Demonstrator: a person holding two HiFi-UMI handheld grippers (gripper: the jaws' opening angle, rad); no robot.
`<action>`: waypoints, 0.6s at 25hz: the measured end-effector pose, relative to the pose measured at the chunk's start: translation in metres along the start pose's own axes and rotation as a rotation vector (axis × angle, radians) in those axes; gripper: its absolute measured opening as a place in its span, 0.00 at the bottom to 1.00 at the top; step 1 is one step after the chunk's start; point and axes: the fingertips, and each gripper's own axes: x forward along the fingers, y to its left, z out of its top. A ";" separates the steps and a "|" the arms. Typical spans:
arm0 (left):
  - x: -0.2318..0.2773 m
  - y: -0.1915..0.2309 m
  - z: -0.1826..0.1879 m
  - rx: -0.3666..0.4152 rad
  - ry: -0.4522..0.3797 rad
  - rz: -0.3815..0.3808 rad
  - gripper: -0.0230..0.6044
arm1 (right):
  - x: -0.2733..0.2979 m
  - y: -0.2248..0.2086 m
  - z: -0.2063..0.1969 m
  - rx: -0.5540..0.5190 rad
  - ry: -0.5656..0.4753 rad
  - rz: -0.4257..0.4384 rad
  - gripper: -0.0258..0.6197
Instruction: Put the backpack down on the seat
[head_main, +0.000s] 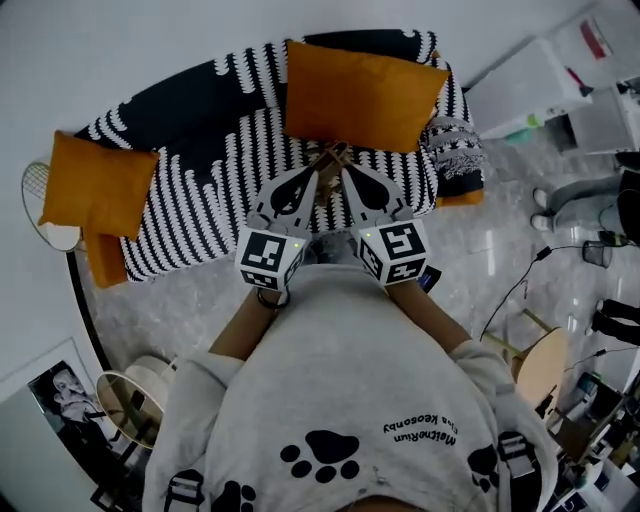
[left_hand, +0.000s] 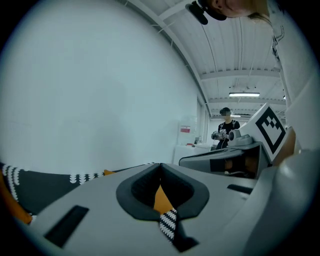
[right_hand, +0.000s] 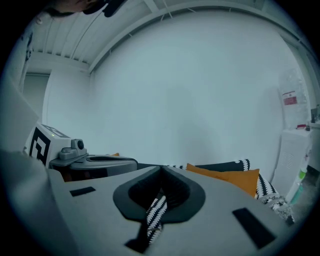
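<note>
**Backpack on the wearer's shoulders, both tongs shut before the sofa**

We look down on a person in a grey paw-print shirt (head_main: 340, 400) standing in front of a black-and-white patterned sofa (head_main: 215, 205). The backpack (head_main: 512, 452) is not on the seat. We see only its two shoulder straps with black buckles, one on each of the person's shoulders on the near side of the sofa. The pack's body is out of view, so we cannot tell which way it points or how its long axis runs.

The left tongs (head_main: 312, 172) and the right tongs (head_main: 348, 172) are held side by side, with their marker cubes nearly touching. Both point at the middle of the sofa's front edge. In the left gripper view the jaws of the left tongs (left_hand: 160, 165) are closed tip to tip and hold nothing. Only the sofa's stripes and a sliver of orange show through the opening behind the tips. In the right gripper view the right tongs (right_hand: 161, 167) are likewise fully closed and empty, with striped fabric showing through the opening.

The sofa carries several cushions. A large orange cushion (head_main: 360, 90) leans on its back, just beyond the tips of the tongs. A second orange cushion (head_main: 98, 185) sits at the sofa's end on the person's left. A grey patterned cushion (head_main: 455, 140) lies at the opposite end.
</note>
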 end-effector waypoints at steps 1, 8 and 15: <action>-0.003 -0.006 0.004 0.005 -0.009 -0.002 0.07 | -0.007 0.001 0.003 -0.003 -0.011 0.004 0.09; -0.025 -0.038 0.013 0.028 -0.029 0.011 0.07 | -0.044 0.015 0.013 -0.074 -0.067 0.028 0.09; -0.033 -0.059 0.000 0.006 -0.019 -0.015 0.07 | -0.067 0.025 -0.007 -0.128 -0.035 0.058 0.09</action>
